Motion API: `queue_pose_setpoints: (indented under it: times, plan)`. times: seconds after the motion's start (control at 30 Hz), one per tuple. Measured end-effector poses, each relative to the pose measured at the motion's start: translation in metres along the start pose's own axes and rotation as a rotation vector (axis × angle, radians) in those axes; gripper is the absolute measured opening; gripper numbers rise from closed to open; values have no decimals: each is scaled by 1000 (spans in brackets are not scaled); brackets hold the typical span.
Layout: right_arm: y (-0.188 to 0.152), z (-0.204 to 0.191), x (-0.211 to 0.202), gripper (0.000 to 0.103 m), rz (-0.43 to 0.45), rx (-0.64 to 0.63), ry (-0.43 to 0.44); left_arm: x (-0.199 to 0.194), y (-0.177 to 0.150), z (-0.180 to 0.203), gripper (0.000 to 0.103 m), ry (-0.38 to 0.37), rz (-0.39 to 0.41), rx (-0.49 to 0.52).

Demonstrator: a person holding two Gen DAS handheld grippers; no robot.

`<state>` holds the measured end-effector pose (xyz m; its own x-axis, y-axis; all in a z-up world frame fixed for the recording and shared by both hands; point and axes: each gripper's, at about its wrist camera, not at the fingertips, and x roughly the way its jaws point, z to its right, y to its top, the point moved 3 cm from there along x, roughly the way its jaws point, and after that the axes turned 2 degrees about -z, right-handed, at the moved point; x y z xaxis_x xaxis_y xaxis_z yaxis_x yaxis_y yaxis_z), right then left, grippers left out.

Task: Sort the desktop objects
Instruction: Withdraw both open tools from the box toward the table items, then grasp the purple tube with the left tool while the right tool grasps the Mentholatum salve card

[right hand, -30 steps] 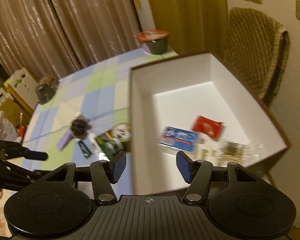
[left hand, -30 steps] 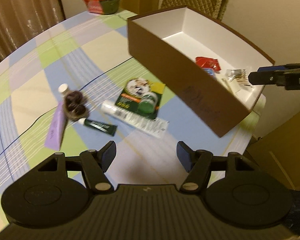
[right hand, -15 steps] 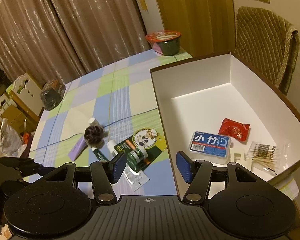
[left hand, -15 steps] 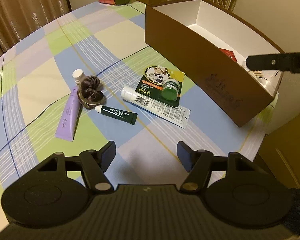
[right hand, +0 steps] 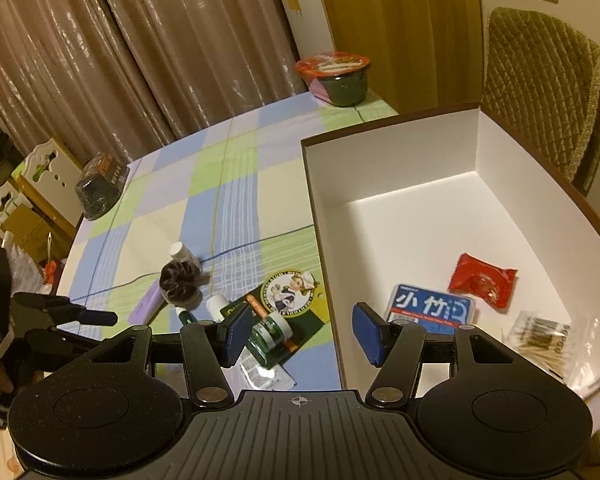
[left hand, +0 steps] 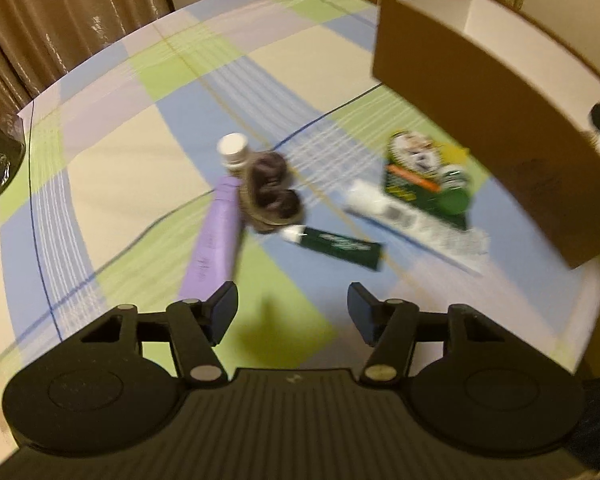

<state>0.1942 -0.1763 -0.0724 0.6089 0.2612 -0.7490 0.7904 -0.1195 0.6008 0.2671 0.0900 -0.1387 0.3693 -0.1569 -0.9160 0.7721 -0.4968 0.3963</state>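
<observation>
Both claws are spread and carry nothing: left gripper hangs low over the checked tablecloth, right gripper sits higher, straddling the near-left wall of the brown box. Sorting looks partway to me: blue pack, red packet and bag of swabs lie in the box; a cluster lies on the cloth just left of it. Nearest my left claw are the purple tube and the dark green tube, so I read one of those as the likely pick, but the left view is blurred and doesn't settle which. Purple tube: long axis runs near-to-far, leaning slightly right, far end touching the brown hair scrunchie. Green tube: axis runs left-right, white cap at the left just beside the scrunchie, crimped end pointing right and nearer. For either, I'd turn the jaws across the long axis, grip mid-body, and stay clear of the scrunchie. The white tube and green carded jar lie right, near the box wall.
</observation>
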Motion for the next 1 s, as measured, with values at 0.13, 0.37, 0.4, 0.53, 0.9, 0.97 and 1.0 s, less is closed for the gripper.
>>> queue_pose_setpoints:
  times: [0.13,0.37,0.4,0.53,0.9,0.97,1.0]
  plan:
    - [7,-4,9,59,-5,-4,10,25,8,-18,56,-11,-19,43]
    - [15,-25,16,59,14,74,41,61,25,-35,51,-14,-23,107]
    - [15,-29,17,59,16,105,51,64,26,-36,51,-21,-21,118]
    - [9,-38,28,59,6,208,42,71,27,-42,46,-73,-2,137]
    - [-17,-46,63,59,-31,349,-69,52,-8,-43,31,-144,-24,134]
    - [-22,-48,69,59,-38,375,-89,47,-13,-43,32,-143,-23,120]
    - [-25,-49,72,59,-41,387,-99,44,-13,-43,35,-145,-14,114]
